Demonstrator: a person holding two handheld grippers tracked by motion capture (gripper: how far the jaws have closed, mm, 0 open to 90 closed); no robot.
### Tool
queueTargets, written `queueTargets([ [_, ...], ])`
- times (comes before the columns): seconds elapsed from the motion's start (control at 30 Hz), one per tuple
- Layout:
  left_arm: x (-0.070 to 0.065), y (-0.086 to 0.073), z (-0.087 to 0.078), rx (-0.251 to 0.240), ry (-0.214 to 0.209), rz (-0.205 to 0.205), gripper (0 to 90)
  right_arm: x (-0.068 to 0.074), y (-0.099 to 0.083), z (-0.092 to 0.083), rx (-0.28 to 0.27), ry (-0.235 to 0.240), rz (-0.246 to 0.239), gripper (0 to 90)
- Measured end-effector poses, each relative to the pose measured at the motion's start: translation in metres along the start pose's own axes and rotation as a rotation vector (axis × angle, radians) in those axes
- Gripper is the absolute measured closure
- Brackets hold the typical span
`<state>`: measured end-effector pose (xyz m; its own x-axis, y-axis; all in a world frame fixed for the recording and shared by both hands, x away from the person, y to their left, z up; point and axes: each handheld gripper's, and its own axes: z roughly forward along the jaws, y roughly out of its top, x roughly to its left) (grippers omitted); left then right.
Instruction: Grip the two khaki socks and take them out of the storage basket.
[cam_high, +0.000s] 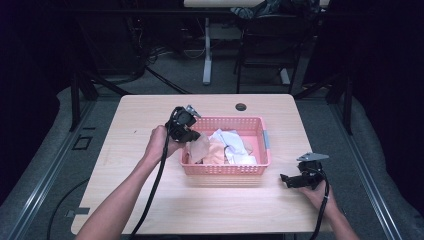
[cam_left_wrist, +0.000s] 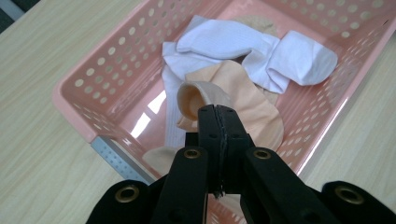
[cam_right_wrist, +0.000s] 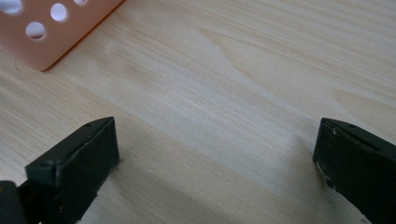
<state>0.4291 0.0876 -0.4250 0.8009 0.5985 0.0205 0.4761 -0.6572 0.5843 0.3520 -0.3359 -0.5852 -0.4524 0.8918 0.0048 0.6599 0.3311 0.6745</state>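
Observation:
A pink perforated basket (cam_high: 225, 170) stands in the middle of the wooden table. White socks (cam_high: 231, 146) and peach ones lie in it. My left gripper (cam_high: 192, 136) hovers over the basket's left end, shut on a peach sock (cam_high: 200, 149) that hangs from its jaws. In the left gripper view the shut gripper (cam_left_wrist: 218, 116) pinches that peach sock (cam_left_wrist: 252, 102) above the basket (cam_left_wrist: 93, 93), with the white socks (cam_left_wrist: 261, 51) beyond. My right gripper (cam_high: 288, 180) rests low on the table to the right of the basket, open and holding nothing (cam_right_wrist: 215, 154). The basket's corner (cam_right_wrist: 42, 37) is close by.
The table (cam_high: 150, 200) has a round cable hole (cam_high: 241, 107) behind the basket. A grey label plate (cam_high: 266, 139) sits on the basket's right end. Behind the table stand desk legs and a chair on a dark floor.

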Motion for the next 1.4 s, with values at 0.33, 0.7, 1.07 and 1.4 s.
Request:
queueTargets([
  [0.33, 0.005, 0.012, -0.025, -0.014, 0.000, 0.014, 89.8, 0.000, 0.000, 0.000, -0.001, 0.002, 0.000, 0.0],
  [0.7, 0.018, 0.022, -0.059, -0.056, 0.030, -0.005, 89.7, 0.000, 0.000, 0.000, 0.005, 0.000, -0.002, 0.0],
  [1.07, 0.035, 0.021, -0.090, -0.092, 0.078, -0.029, 89.8, 0.000, 0.000, 0.000, -0.001, -0.002, -0.005, 0.0],
  [1.4, 0.061, -0.006, -0.100, -0.070, 0.155, -0.092, 89.8, 0.000, 0.000, 0.000, 0.002, -0.001, -0.004, 0.0],
])
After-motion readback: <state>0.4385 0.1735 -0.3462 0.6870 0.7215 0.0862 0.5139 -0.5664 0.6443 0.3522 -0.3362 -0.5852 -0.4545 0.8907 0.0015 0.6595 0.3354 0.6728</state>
